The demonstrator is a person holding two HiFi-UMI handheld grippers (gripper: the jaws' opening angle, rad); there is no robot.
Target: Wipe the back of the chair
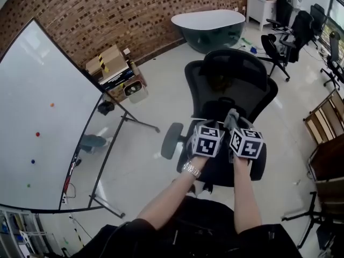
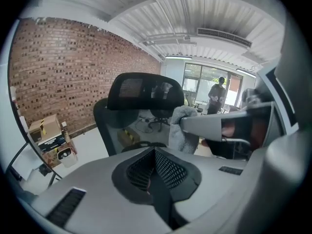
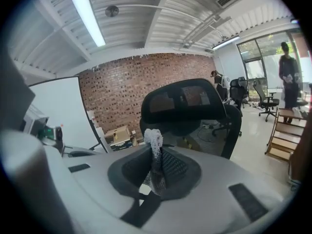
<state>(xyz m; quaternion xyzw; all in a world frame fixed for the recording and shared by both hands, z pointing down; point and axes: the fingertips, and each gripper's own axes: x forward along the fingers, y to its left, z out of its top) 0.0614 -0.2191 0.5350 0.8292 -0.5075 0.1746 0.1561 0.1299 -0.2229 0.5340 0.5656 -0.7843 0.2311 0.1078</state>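
Straight ahead of both grippers stands the chair back [image 3: 208, 128], upright black mesh with the headrest [image 3: 181, 99] on top. Its long axis runs up and down.

The right gripper [image 3: 155, 152] has its jaws clamped on a grey cloth [image 3: 154, 137]. A tuft of it sticks out past the tips and points at the mesh.

The left gripper [image 2: 155, 154] has its jaws pressed together with nothing between them. It sits just beside the right one, on its left. Only the right gripper's cloth shows in its view, off to the side.

From the head view both grippers hover over the seat [image 1: 220, 170], with the back beyond them, near but apart. The cloth doesn't touch the mesh.

Both sit about level in reach, but the right one carries the cloth, so the wipe looks like its job. It probably needs a push forward until the cloth meets the mesh, then strokes along the back's height. They face the front side of the back. Whether the rear side is meant, I can't tell.
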